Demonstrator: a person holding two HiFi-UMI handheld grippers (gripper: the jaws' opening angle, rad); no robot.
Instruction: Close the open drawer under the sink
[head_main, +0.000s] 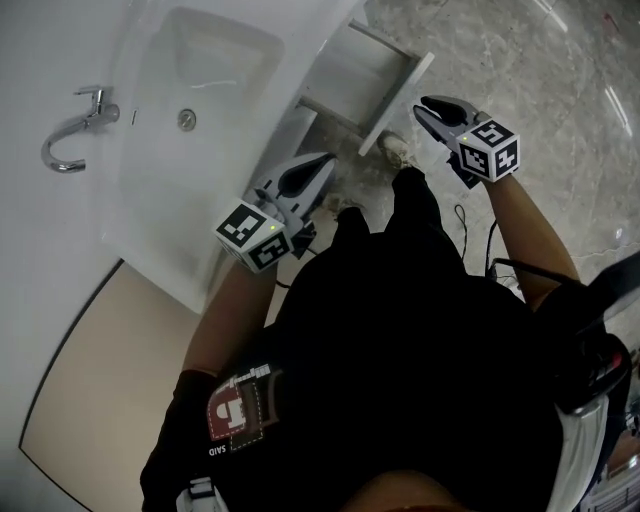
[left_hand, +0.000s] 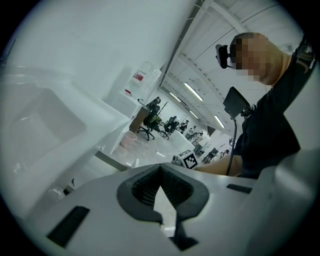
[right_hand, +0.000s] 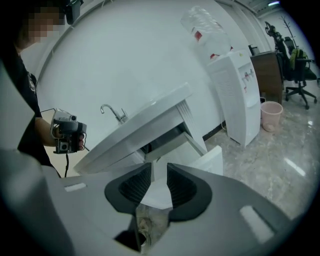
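We see the white drawer (head_main: 352, 80) under the white ceramic sink (head_main: 205, 95) pulled out, not yet pushed; right gripper (head_main: 422, 107) half-open and empty, left gripper (head_main: 326, 162) closed on nothing.

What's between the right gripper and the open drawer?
Nothing, the stretch is bare. In the right gripper view, the drawer shows straight past the right gripper's open jaws.
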